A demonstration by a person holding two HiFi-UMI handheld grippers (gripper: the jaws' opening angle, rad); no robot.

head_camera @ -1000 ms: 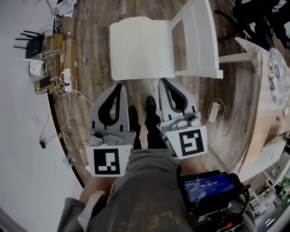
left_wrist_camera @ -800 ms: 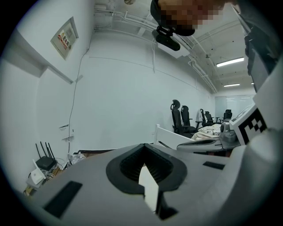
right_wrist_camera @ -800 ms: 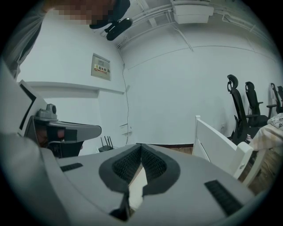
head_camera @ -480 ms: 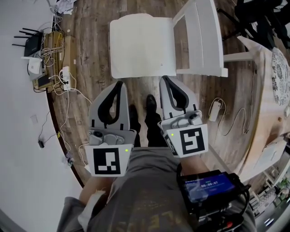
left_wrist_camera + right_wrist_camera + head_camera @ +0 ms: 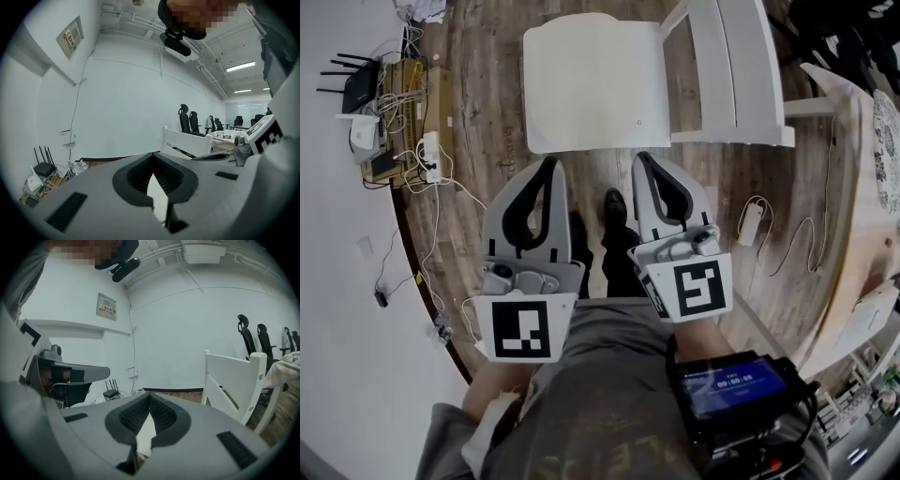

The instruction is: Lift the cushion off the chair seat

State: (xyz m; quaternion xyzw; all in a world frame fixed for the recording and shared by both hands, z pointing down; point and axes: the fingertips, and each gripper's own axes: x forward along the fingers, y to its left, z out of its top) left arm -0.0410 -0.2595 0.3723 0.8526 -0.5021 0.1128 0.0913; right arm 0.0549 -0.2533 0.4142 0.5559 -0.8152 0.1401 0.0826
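Observation:
A white square cushion (image 5: 591, 80) lies flat on the seat of a white wooden chair (image 5: 733, 75), whose slatted backrest is on the right in the head view. Both grippers hover side by side just short of the cushion's near edge, pointing at it. My left gripper (image 5: 547, 165) is shut with nothing held, and its tips meet in the left gripper view (image 5: 153, 155). My right gripper (image 5: 641, 159) is also shut and holds nothing (image 5: 149, 395). Neither touches the cushion. The chair's backrest (image 5: 229, 376) stands to the right in the right gripper view.
A router (image 5: 356, 89), power strip (image 5: 431, 155) and tangled cables sit on the floor by the wall at left. A wooden table (image 5: 862, 187) is at right, with a white adapter (image 5: 750, 220) and cord on the floor. The person's shoes (image 5: 614, 211) stand between the grippers.
Both grippers have sunk a little and stayed shut. The chair and cushion sit slightly higher in the head view.

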